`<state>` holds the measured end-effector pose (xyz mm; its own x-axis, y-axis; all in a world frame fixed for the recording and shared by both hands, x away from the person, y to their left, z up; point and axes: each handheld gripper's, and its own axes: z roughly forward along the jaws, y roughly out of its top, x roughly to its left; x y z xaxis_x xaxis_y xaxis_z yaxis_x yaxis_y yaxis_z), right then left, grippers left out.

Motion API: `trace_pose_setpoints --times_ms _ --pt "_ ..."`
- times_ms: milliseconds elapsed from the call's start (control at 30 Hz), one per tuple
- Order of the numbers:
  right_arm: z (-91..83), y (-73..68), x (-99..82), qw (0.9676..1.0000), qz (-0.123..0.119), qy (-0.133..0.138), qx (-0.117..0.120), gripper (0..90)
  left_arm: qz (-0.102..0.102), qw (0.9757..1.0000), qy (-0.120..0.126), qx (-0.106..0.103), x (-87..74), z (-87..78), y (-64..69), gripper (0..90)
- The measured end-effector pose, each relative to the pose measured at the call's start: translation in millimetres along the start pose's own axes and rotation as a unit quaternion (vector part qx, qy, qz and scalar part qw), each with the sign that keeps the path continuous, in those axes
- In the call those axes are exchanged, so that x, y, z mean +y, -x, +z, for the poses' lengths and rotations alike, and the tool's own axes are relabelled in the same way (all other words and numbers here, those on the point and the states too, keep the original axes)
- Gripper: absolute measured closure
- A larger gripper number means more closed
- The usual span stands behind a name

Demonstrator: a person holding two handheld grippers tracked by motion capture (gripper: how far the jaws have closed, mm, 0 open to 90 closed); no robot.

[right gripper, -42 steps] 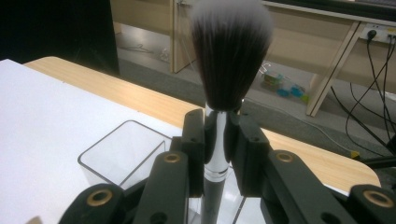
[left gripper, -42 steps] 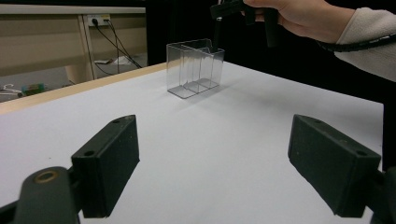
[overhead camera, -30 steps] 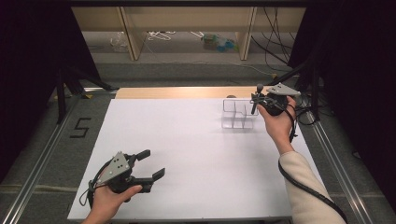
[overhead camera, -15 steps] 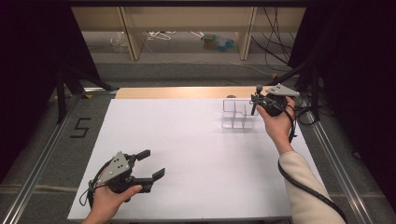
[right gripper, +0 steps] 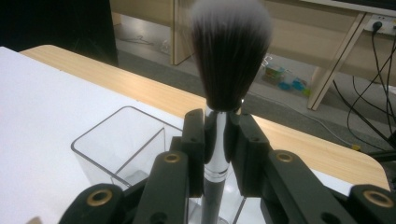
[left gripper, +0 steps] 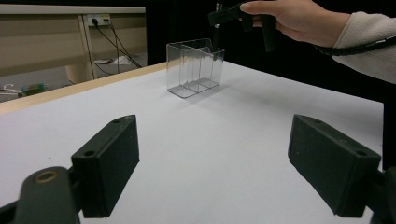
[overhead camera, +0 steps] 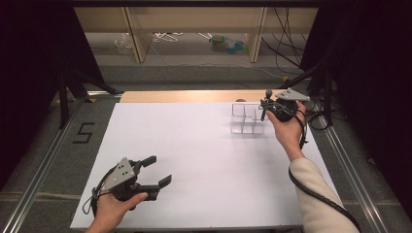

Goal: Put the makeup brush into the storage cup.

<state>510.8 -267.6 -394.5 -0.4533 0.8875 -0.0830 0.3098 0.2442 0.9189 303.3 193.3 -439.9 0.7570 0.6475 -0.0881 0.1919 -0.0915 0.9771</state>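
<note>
A makeup brush [right gripper: 228,65] with dark, white-tipped bristles and a silver ferrule stands upright, head up, with my right gripper [right gripper: 217,140] shut on its handle. That right gripper [overhead camera: 266,106] hovers over the right end of a clear plastic organizer [overhead camera: 247,118] with several compartments, at the table's far right; the brush handle [left gripper: 216,36] dips toward the organizer [left gripper: 195,66]. My left gripper [overhead camera: 154,171] rests near the front left of the white table, jaws wide open on nothing; its fingers [left gripper: 107,163] frame bare tabletop.
The white tabletop [overhead camera: 204,160] has a wooden strip [overhead camera: 184,96] along its far edge. Beyond it are a grey floor with cables and wooden furniture legs [overhead camera: 136,36]. Metal rails [overhead camera: 43,160] run along both sides.
</note>
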Motion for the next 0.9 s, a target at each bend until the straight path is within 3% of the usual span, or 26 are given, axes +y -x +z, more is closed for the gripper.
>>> trace_pose_setpoints --times_ms 533,900 --pt "1.8 0.4 -2.9 0.9999 0.007 -0.007 0.002 77.0 -0.001 1.0000 -0.001 0.000 -0.2 0.0 0.3 16.3" --pt "4.1 0.9 -5.9 0.9999 -0.001 -0.012 -0.003 77.0 0.000 1.0000 -0.001 0.000 -0.2 0.1 0.2 16.4"
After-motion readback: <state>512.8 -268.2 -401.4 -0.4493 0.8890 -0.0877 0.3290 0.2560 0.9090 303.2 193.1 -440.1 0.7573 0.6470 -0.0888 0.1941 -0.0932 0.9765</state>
